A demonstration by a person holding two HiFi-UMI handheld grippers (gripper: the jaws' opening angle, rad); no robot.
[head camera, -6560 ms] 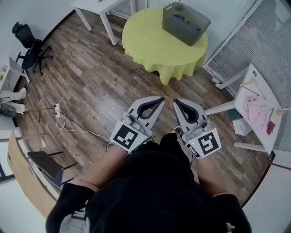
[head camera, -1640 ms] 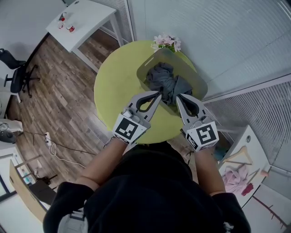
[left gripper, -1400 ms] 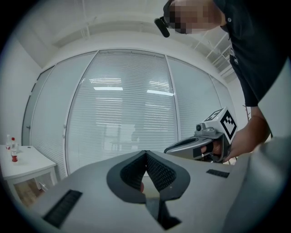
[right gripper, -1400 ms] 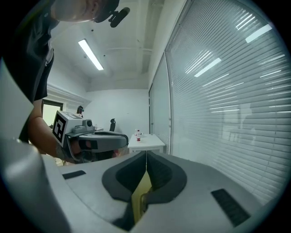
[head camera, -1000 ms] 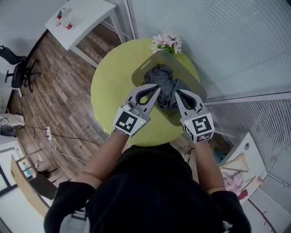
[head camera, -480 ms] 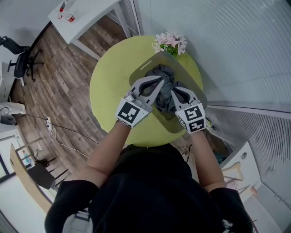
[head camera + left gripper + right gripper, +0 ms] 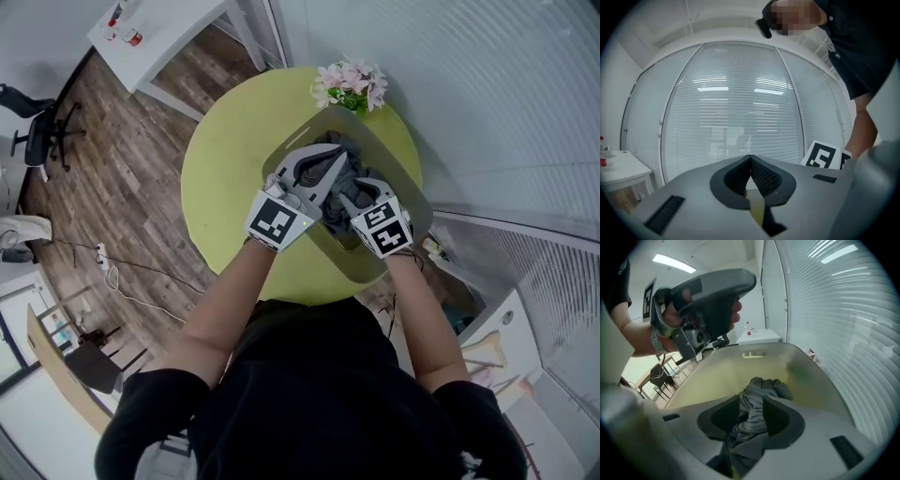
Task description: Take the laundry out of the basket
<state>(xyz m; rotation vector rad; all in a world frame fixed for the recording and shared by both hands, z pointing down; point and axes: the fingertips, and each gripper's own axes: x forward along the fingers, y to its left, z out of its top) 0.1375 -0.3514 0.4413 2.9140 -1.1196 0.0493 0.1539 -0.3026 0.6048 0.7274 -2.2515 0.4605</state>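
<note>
Right gripper view: the right gripper [image 7: 751,401] points down into the basket [image 7: 787,363]. Its fingers have just been opening and stand part-way apart, with a fold of the grey laundry [image 7: 765,385] bunched in the gap between them. The pads are released and do not clamp the cloth.
Left gripper view: the left gripper [image 7: 750,157] points level at the window blinds [image 7: 736,98]. Its fingers are clenched tip to tip, with nothing between them.
Head view: the left gripper [image 7: 337,153] is over the basket's left side, above the cloth. The right gripper [image 7: 349,192] is lower, inside the basket [image 7: 414,192], with its tips at the laundry [image 7: 347,172].
Laundry: one crumpled grey bundle, all of it inside the basket, lying on the bottom.
Count: two grippers, one basket, one laundry bundle, one bunch of pink flowers [image 7: 352,84], one round worktop [image 7: 230,159].
Edges: the basket sits on the right half of the yellow-green worktop. Its far corner is just beside the flowers and its near corner is close to the worktop's near edge.
Open room: the widest stretch of worktop lies left of the basket. The blinds close off the right side, and wooden floor [image 7: 122,178] lies to the left.
</note>
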